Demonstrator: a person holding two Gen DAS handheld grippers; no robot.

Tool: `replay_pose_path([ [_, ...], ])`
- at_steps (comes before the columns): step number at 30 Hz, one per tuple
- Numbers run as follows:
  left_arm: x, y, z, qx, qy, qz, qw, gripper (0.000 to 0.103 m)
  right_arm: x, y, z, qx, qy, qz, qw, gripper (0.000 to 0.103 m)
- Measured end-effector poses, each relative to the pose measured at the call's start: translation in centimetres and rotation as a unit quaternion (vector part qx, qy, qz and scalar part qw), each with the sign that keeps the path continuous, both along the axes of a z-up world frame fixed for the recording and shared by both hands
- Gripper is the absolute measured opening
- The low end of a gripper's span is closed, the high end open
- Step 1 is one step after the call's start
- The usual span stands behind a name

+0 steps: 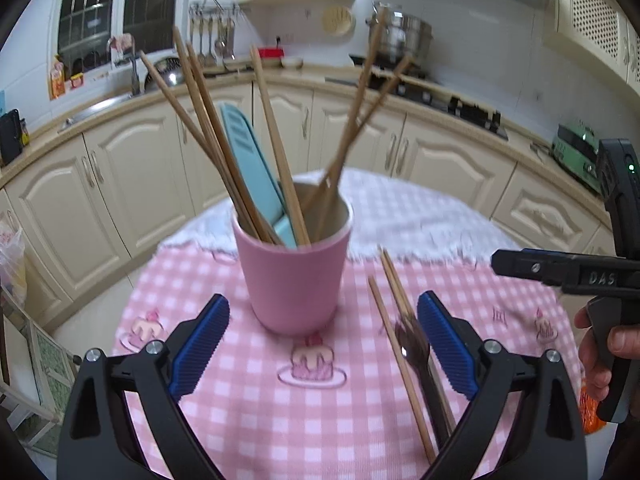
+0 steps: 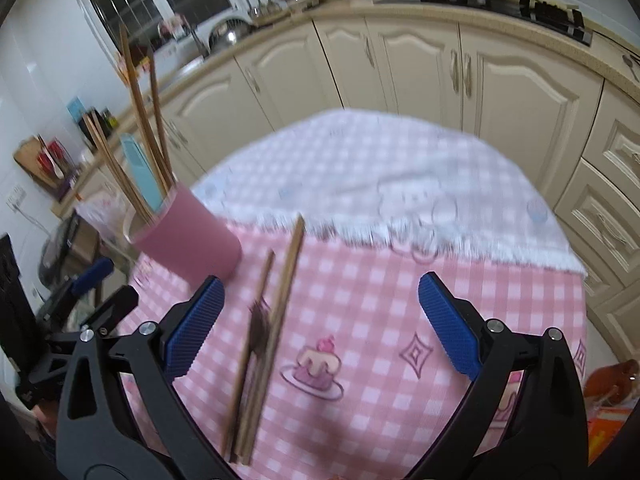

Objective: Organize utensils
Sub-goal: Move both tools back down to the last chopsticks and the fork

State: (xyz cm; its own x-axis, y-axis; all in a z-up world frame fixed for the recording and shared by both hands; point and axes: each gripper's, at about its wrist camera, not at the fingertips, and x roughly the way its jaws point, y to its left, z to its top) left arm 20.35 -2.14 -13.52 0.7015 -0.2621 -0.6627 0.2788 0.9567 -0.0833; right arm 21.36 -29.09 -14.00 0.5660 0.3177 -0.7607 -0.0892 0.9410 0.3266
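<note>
While both tools hang above the checked tablecloth (image 2: 360,292), the stock reads as follows.

Item 1: loose chopsticks (image 2: 280,288), wooden, lying flat on the pink part of the cloth just right of the cup, roughly parallel, touching or nearly so. Judged light, stiff and smooth; likely to roll or scissor apart if pinched at the very tip. Best hold: across both sticks near mid-length, pads square to the grain.

Item 2: small dark fork (image 1: 416,344), lying among those sticks, partly on top of them; blurred in the right wrist view. Judged thin, hard and slippery, low to the cloth; take by the handle.

Item 3: pink cup (image 1: 294,272), upright on the cloth, holding several chopsticks and a pale blue flat utensil (image 1: 252,168), all leaning against the rim. Judged light and top-heavy, so easily tipped by a sideways knock.

Left gripper (image 1: 324,344): spread wide, nothing between the pads; cup straight ahead, the loose pieces close by its right-hand finger (image 1: 448,344).

Right gripper (image 2: 320,324): spread wide, holding nothing; the loose chopsticks and fork lie below, nearer its left-hand finger (image 2: 196,320). Contact with the cloth cannot be told.
</note>
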Motion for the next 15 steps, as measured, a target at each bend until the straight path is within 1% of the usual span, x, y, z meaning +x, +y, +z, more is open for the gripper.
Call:
replay_pose_path([
  [3,0.1,-0.4,-1.3,0.011,0.018,-0.004,0.9998,0.093,-0.2,0.6,-1.3,-0.017,0.018,0.008,1.0,0.096],
  [5,0.1,-0.5,-2.0,0.015,0.029,-0.005,0.9994,0.093,-0.5,1.2,-2.3,-0.04,0.03,0.017,0.999,0.096],
  [9,0.4,-0.7,-3.4,0.022,0.051,-0.007,0.9984,0.093,-0.8,2.1,-3.9,-0.065,0.046,0.031,0.996,0.096],
  [15,0.6,-1.6,-4.7,0.03,0.072,-0.021,0.9967,0.093,-1.1,2.8,-5.2,-0.075,0.059,0.039,0.995,0.096],
])
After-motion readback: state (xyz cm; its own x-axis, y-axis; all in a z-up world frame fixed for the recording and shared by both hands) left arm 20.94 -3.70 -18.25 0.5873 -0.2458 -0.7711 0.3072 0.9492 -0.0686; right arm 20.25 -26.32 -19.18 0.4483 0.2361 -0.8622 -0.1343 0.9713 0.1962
